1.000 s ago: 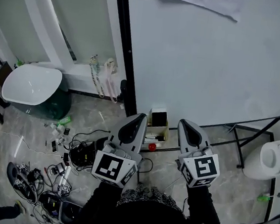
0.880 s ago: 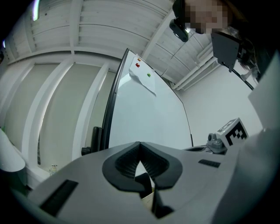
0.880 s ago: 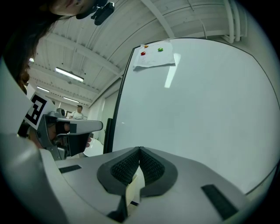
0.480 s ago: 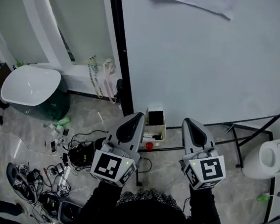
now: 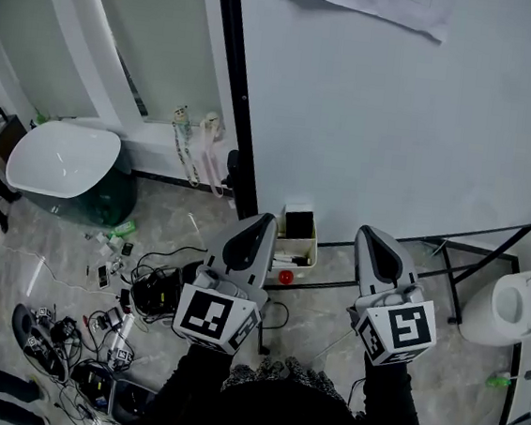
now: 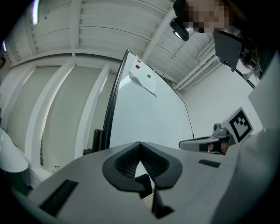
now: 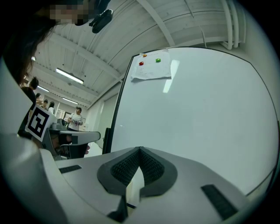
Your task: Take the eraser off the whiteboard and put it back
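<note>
**Both grippers clenched and empty before the whiteboard**

Far out to the left of the left gripper there's a white tub (image 5: 62, 159) on the floor (image 5: 34, 258). Closer in, just left of that gripper's body, a tangle of cables (image 5: 140, 288) is spread over the tiles.

Now the left gripper (image 5: 262, 224) itself. Its jaws are pressed together at the tips with nothing between them. It's nosed toward the whiteboard (image 5: 397, 126), with the board's black frame edge (image 5: 233, 90) ahead and slightly to its left. Its own view agrees: the pads meet and there is only board beyond.

In the gap between the two grippers, just ahead of their tips, a small pale box (image 5: 314, 247) sits low at the foot of the board. Inside it is a black block (image 5: 299, 225). It looks like the eraser, though I can't be sure from up here. Neither gripper touches it. Just nearer than the box, between the two gripper bodies, is a small red round thing (image 5: 286, 277).

Over to the right gripper (image 5: 372, 235), which is clenched as well, jaws tight together and empty, facing bare board. High above both grippers a sheet of paper (image 7: 151, 71) hangs on the board under a red magnet (image 7: 141, 63) and a green magnet (image 7: 158, 60).

Out to the right of the right gripper, a white rounded object (image 5: 520, 302) stands beside the black stand legs (image 5: 455, 279).
</note>
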A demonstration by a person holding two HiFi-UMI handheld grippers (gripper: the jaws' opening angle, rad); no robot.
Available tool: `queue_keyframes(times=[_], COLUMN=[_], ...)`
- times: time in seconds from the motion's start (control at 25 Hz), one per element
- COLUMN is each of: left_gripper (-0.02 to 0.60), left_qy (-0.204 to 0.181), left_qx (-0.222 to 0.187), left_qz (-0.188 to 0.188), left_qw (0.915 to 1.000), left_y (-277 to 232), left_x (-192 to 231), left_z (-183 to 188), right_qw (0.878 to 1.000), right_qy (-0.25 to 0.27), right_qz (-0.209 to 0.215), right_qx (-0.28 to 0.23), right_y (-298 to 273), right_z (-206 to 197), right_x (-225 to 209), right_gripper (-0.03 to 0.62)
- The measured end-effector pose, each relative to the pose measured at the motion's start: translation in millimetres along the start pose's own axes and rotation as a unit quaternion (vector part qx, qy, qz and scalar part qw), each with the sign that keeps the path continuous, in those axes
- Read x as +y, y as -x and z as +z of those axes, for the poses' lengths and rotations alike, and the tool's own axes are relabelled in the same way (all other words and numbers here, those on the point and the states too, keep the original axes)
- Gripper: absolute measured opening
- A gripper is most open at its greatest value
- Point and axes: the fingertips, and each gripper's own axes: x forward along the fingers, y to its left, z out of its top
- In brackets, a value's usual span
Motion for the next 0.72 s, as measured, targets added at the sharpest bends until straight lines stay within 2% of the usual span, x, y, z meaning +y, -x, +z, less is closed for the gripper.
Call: queue_keyframes(times=[0.72], left_gripper=[0.006], left_qy=[-0.001], left_qx=[0.001], left_qz=[-0.001], left_qw=[1.0], left_y=[2.0], left_x=[0.4], left_z=[1.0], right_qw=[1.0], right_qy=[-0.009], right_qz=[0.005], right_qx=[0.002], right_y=[-3.1], right_z=[-4.3], right_x=[2.3], right_gripper=[0.008])
